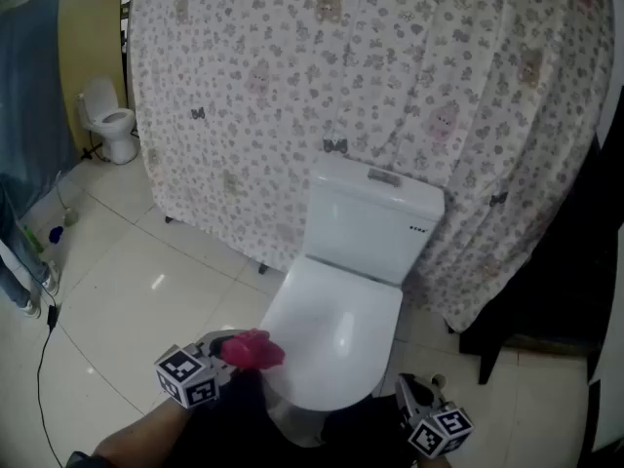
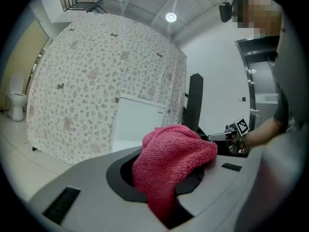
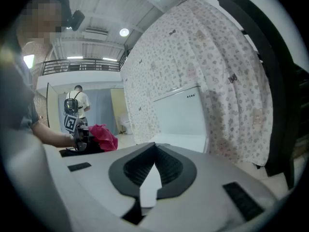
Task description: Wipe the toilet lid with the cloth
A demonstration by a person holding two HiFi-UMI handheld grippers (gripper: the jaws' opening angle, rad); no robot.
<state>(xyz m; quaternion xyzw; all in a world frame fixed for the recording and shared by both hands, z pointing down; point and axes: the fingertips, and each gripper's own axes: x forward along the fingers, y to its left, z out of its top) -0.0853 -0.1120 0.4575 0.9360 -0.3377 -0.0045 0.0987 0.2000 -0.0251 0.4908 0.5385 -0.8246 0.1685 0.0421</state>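
One person (image 3: 77,100) beyond the cloth (image 3: 102,137) escapes head view.

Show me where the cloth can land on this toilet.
The whole lid is bare, from the tank to its front edge. The floor tiles left of it are free too. Right side is crowded by the curtain.
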